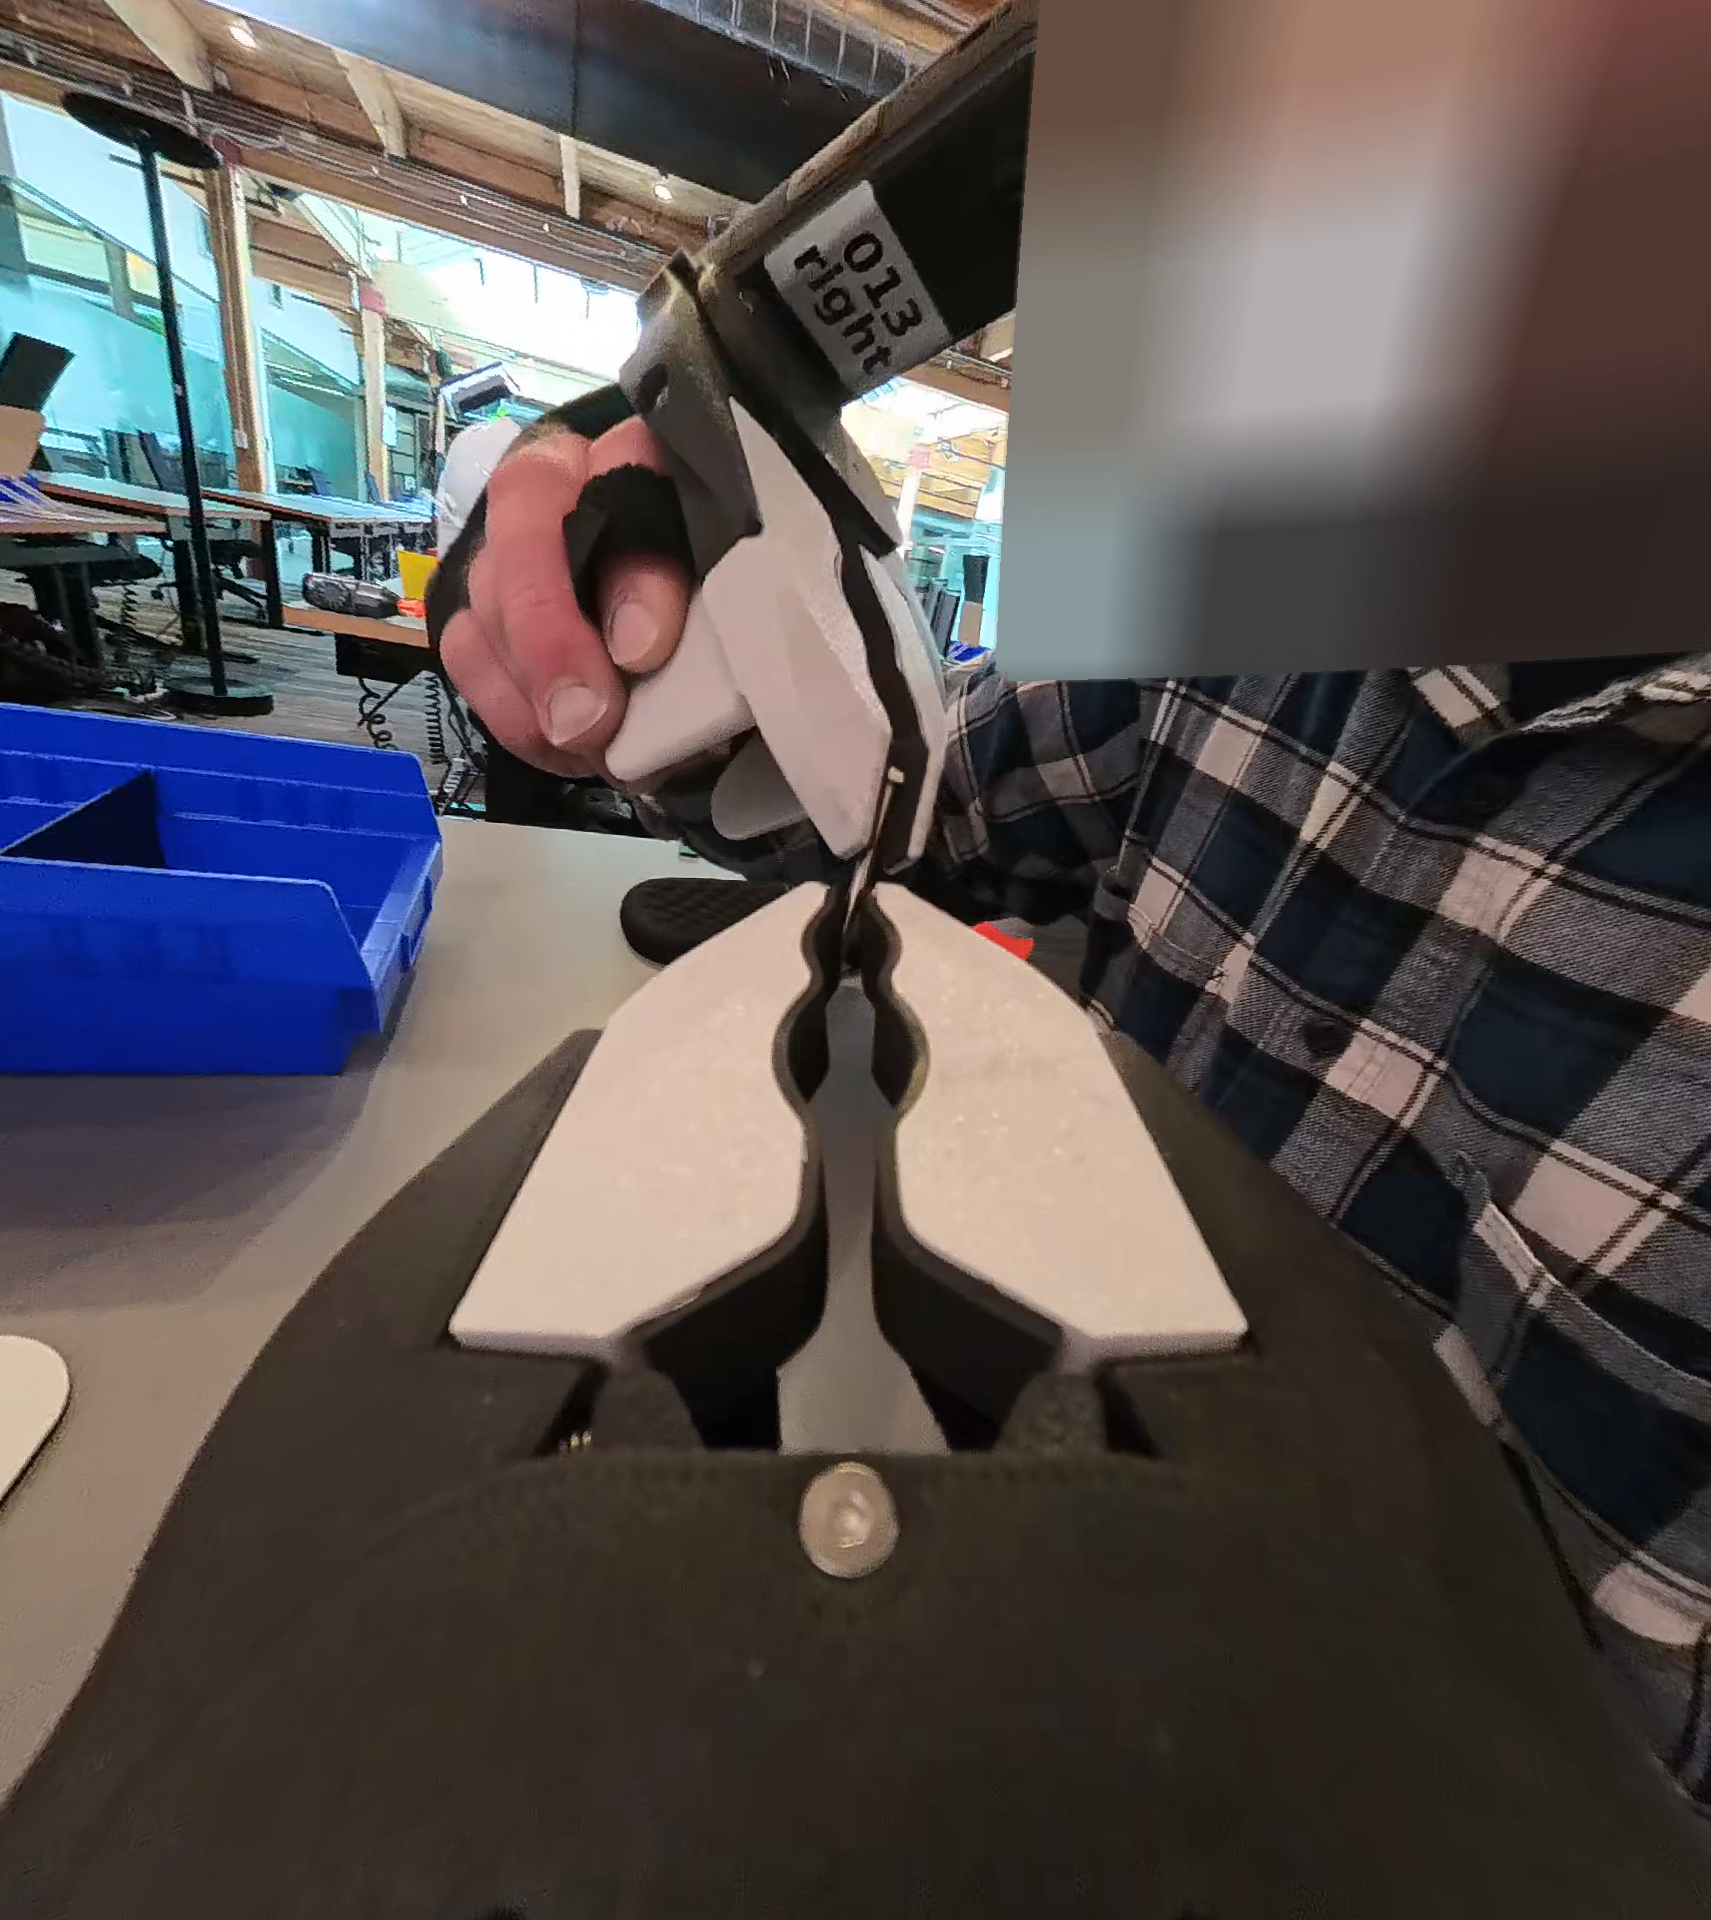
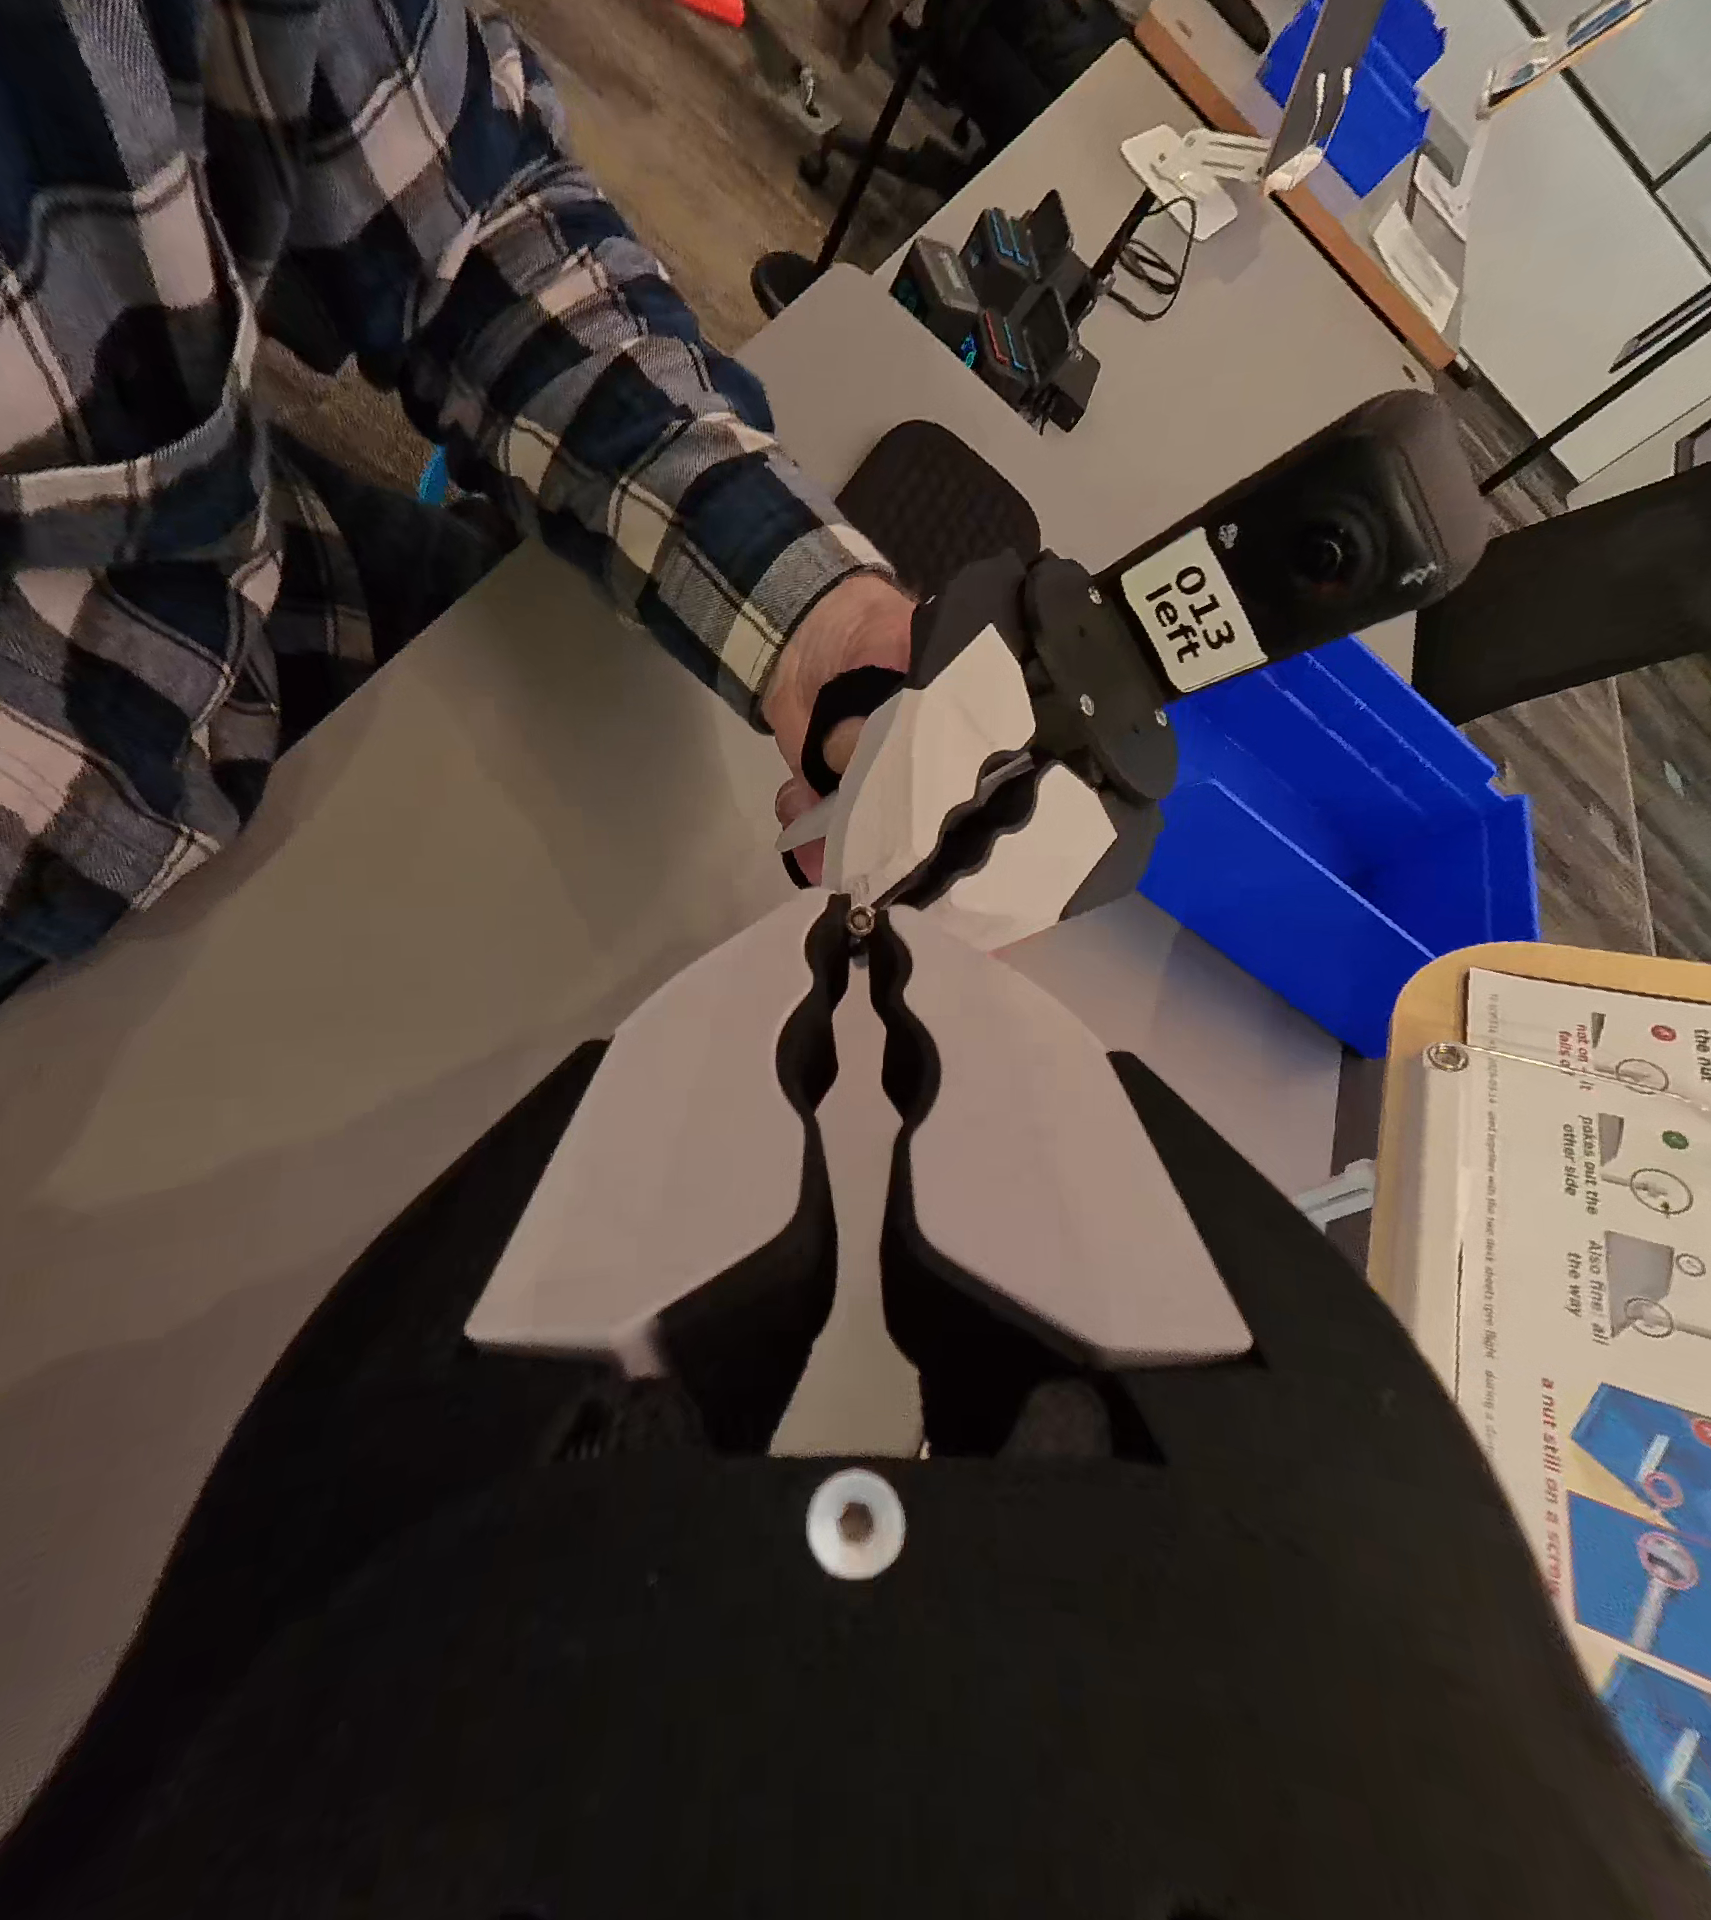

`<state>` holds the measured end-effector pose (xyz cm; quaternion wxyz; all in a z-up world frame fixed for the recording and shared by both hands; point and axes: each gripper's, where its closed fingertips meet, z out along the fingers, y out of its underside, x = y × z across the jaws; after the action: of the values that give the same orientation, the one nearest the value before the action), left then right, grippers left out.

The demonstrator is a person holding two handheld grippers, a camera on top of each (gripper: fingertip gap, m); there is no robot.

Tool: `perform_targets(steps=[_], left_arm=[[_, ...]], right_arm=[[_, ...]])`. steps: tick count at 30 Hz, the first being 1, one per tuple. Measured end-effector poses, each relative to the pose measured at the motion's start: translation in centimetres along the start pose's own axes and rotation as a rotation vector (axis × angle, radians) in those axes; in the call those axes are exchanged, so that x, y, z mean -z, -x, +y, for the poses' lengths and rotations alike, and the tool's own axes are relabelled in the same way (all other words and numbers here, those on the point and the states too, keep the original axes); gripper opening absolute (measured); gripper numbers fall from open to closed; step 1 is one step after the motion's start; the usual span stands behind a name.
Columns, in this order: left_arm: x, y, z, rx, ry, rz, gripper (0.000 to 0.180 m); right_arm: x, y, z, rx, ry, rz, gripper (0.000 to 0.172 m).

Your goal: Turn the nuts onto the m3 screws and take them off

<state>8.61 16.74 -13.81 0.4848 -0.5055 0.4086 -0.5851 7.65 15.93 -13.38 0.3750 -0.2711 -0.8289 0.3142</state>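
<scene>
Open-plan workshop, timber ceiling, glass partitions; work is over a plain grey desk (image 1: 518, 935) with a blue plastic divided bin (image 1: 155, 883) at its far side.

Pose: the person, in a blue-and-white plaid shirt (image 1: 1453, 987), holds both tools above the desk, tips meeting. The right gripper (image 2: 859, 920) points steeply downward, hand (image 1: 539, 623) wrapped round its grip. The left gripper (image 1: 851, 904) lies lower, angled up to meet it.

Left view: a thin metal screw shank (image 1: 866, 868) runs between the two grippers, and the left gripper is clamped on it.

Right view only: a small silver hex nut (image 2: 861, 918) is seen end-on, pinched in the nearly closed right gripper, held in the air above the desk. A laminated instruction sheet on a wooden board (image 2: 1609, 1299) lies right.
</scene>
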Motion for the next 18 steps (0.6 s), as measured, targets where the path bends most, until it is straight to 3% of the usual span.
perform_targets(steps=[15, 18], left_arm=[[-0.27, 0.25, 0.08, -0.064, 0.018, -0.038, 0.012], [-0.08, 0.67, 0.31, -0.135, 0.056, -0.11, 0.013]], right_arm=[[-0.03, -0.36, -0.21, -0.116, -0.079, 0.006, 0.005], [0.02, -0.59, -0.15, -0.158, -0.094, 0.016, 0.005]])
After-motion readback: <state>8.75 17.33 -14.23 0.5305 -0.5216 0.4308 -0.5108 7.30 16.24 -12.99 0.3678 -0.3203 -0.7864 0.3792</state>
